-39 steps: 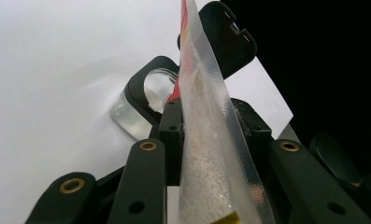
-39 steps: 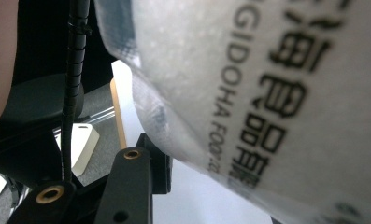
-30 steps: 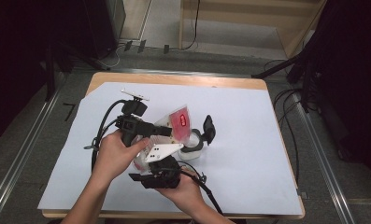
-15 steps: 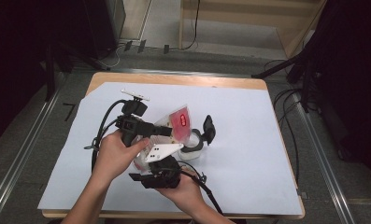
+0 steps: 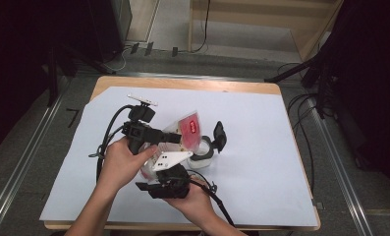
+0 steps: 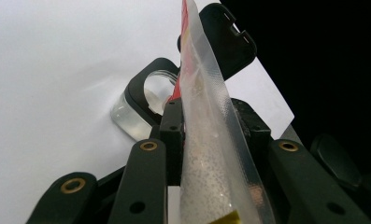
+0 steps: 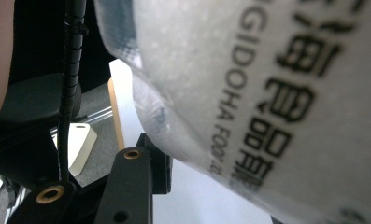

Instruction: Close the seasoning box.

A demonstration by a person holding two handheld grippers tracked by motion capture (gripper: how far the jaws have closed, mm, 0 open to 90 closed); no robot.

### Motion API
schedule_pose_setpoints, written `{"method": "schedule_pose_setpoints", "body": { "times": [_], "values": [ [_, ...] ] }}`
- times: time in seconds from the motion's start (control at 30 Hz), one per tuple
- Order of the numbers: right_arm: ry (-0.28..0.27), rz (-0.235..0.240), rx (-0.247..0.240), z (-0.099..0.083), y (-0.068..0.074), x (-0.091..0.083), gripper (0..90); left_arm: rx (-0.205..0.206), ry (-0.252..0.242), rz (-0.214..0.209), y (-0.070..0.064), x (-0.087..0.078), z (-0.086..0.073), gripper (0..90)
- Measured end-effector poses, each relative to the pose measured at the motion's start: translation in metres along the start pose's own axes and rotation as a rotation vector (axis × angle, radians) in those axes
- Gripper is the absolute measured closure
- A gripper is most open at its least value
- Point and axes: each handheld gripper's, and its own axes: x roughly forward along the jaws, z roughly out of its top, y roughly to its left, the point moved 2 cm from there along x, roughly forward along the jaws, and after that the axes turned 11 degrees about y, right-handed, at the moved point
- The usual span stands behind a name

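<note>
A clear plastic bag with a red label and fine white grains is held up over the white paper. My left gripper is shut on its edge; in the left gripper view both jaws press the bag at the gripper. Just beyond stands a clear container with a black rim, its black flip lid swung open. My right gripper sits lower, at the bag's bottom end. In the right gripper view the printed bag lies against the one visible jaw and hides the other.
White paper covers most of the wooden table. Black cables trail from both grippers toward the person. Metal rails run along the floor on both sides, and dark equipment stands to the left and right.
</note>
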Motion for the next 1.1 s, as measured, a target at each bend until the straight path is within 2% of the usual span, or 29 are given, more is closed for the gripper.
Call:
{"method": "schedule_pose_setpoints", "body": {
  "times": [0.37,0.43,0.7,0.93,1.1],
  "values": [
    [0.001,0.001,0.001,-0.0003,-0.0003,0.0002,62.8,0.005,0.002,0.008,-0.0002,0.0003,0.0001,70.0],
    [0.0,0.003,0.001,-0.0001,-0.0004,0.0001,62.8,-0.01,-0.009,0.004,-0.0012,0.0007,0.0005,70.0],
    [-0.007,0.014,0.014,0.0002,-0.0004,0.0002,62.8,0.004,0.006,0.005,-0.0004,0.0005,0.0017,69.9],
    [-0.008,0.015,0.018,0.0012,-0.0008,-0.0012,62.9,-0.016,-0.005,-0.003,-0.0011,0.0011,0.0034,69.5],
    [-0.015,0.012,0.018,0.0009,-0.0011,-0.0001,62.7,-0.01,-0.006,-0.004,-0.0012,0.0014,0.0039,69.6]
  ]
}}
